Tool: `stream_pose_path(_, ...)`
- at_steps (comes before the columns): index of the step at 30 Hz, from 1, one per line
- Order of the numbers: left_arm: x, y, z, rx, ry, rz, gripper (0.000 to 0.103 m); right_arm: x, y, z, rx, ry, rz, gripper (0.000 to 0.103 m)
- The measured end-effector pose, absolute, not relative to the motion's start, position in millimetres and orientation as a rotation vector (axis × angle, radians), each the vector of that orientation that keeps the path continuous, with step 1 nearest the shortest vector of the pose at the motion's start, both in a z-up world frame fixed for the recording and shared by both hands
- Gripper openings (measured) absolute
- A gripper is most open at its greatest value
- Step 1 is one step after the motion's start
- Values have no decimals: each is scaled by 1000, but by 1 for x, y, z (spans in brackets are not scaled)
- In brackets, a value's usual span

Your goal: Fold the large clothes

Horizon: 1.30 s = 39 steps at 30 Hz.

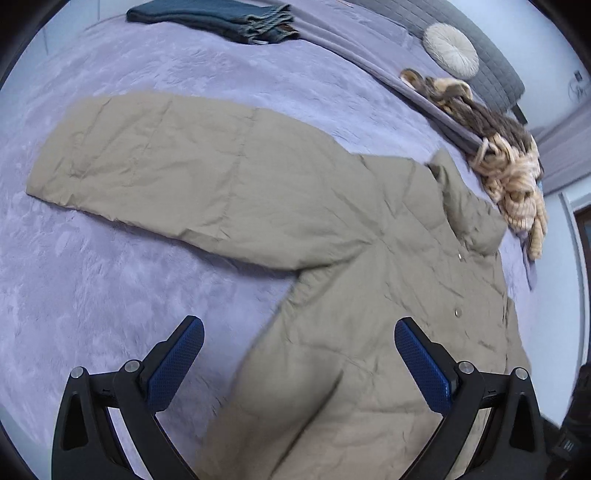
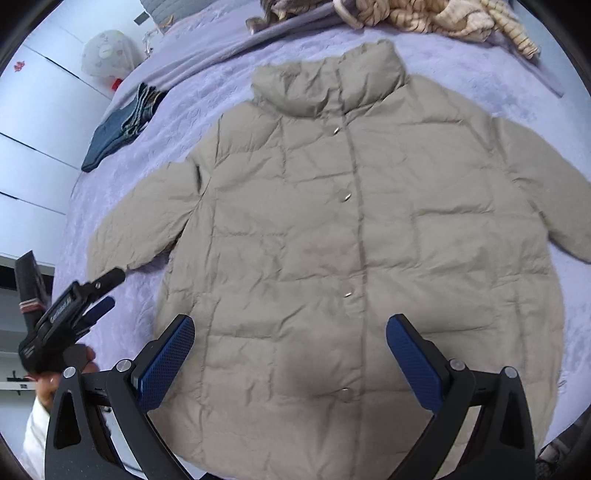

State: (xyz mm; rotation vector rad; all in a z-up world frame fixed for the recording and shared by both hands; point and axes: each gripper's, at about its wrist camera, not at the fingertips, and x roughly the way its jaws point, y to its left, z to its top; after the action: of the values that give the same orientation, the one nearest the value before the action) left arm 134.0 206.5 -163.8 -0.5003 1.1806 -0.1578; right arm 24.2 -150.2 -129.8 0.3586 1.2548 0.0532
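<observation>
A khaki quilted jacket [image 2: 332, 229] lies flat, front up and buttoned, on a lilac bedspread [image 2: 177, 122], collar toward the far side. In the left wrist view the jacket [image 1: 332, 258] shows its left sleeve [image 1: 147, 162] stretched out to the left. My left gripper [image 1: 299, 328] is open and empty, hovering above the jacket's left side near the armpit; it also shows in the right wrist view [image 2: 105, 291], beside the sleeve cuff. My right gripper [image 2: 290, 325] is open and empty above the jacket's lower front.
Folded blue jeans [image 1: 221, 18] lie at the far side of the bed [image 1: 92, 277]. A cream and brown knitted garment [image 1: 509, 166] lies heaped past the collar. A round cushion [image 1: 450, 50] rests by the grey headboard. White cabinets [image 2: 40, 122] stand left of the bed.
</observation>
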Motion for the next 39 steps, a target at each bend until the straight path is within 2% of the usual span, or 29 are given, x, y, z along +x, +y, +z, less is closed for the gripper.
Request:
stream_pose_path(2, 152, 246, -189, -568, 1187, -114, 103, 35, -129, -148, 383, 1325, 97, 103)
stream_pose_path(8, 195, 344, -255, -797, 1175, 10, 103, 56, -79, -184, 318, 1375, 80, 103)
stream_pose_path(12, 221, 376, -264, -870, 1102, 64, 101, 70, -66, -194, 328, 1367, 73, 103)
stream_pose_path(14, 235, 381, -258, -796, 1075, 109, 70, 78, -63, -196, 339, 1354, 64, 103)
stream_pose_path(15, 241, 380, -255, -760, 1080, 111, 41, 82, -62, -196, 349, 1347, 60, 103)
stream_pose_path(17, 249, 380, -248, -775, 1051, 26, 7, 89, -61, -193, 362, 1327, 57, 103)
stream_pose_path(21, 250, 354, -192, -574, 954, 19, 7, 105, -63, -189, 357, 1283, 44, 103)
stream_pose_path(23, 242, 336, -155, -479, 888, -25, 7, 116, -64, -189, 379, 1251, 53, 97)
stream_pose_path(24, 237, 326, -137, -434, 854, -54, 7, 123, -64, -190, 400, 1229, 77, 75)
stream_pose_path(25, 231, 315, -122, -401, 829, -80, 7, 132, -63, -193, 421, 1219, 107, 46)
stream_pose_path(27, 222, 292, -94, -336, 777, -146, 7, 151, -56, -202, 476, 1224, 167, 30)
stream_pose_path(33, 200, 214, -42, -230, 713, -332, 7, 200, -12, -248, 628, 1258, 333, 27)
stream_pose_path(39, 183, 122, -45, -159, 775, -498, 7, 208, -7, -269, 642, 1334, 381, 27)
